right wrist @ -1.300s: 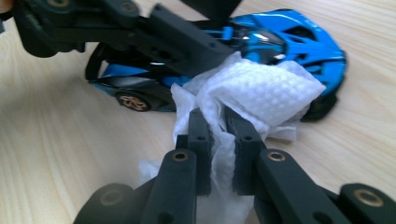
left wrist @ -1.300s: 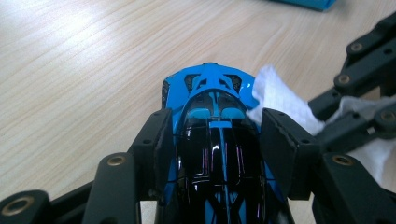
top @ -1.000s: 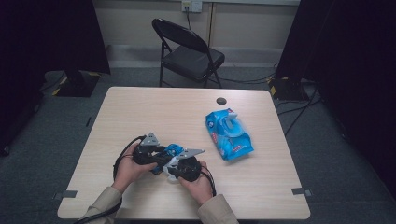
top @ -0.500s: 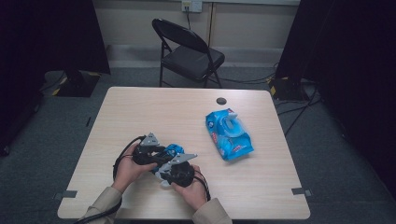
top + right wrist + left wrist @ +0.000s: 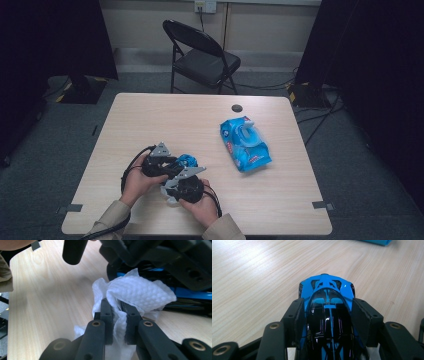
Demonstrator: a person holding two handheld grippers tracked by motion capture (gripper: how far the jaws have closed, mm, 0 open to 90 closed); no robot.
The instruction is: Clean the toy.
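Note:
A blue and black toy car [image 5: 328, 290] sits lengthwise between the jaws of my left gripper [image 5: 328, 315], whose pads [image 5: 299, 315] press on its sides just above the table. In the high view the car [image 5: 187, 160] pokes out near the table's front left, held by the left gripper [image 5: 179, 163]. My right gripper [image 5: 117, 312] is shut on a crumpled white wipe [image 5: 140, 292], which lies against the car's blue side [image 5: 192, 293] beneath the left gripper's body [image 5: 160, 255]. Seen from above, the right gripper [image 5: 172, 192] sits just in front of the car.
A blue pack of wipes [image 5: 245, 144] lies right of the table's [image 5: 150, 120] centre. A small black round cap [image 5: 237, 108] rests near the far edge. A black folding chair [image 5: 202, 57] stands behind the table. Cables trail from both grippers.
My right gripper with the wipe has slid a little to the left along the car. The left gripper and the car have stayed put.

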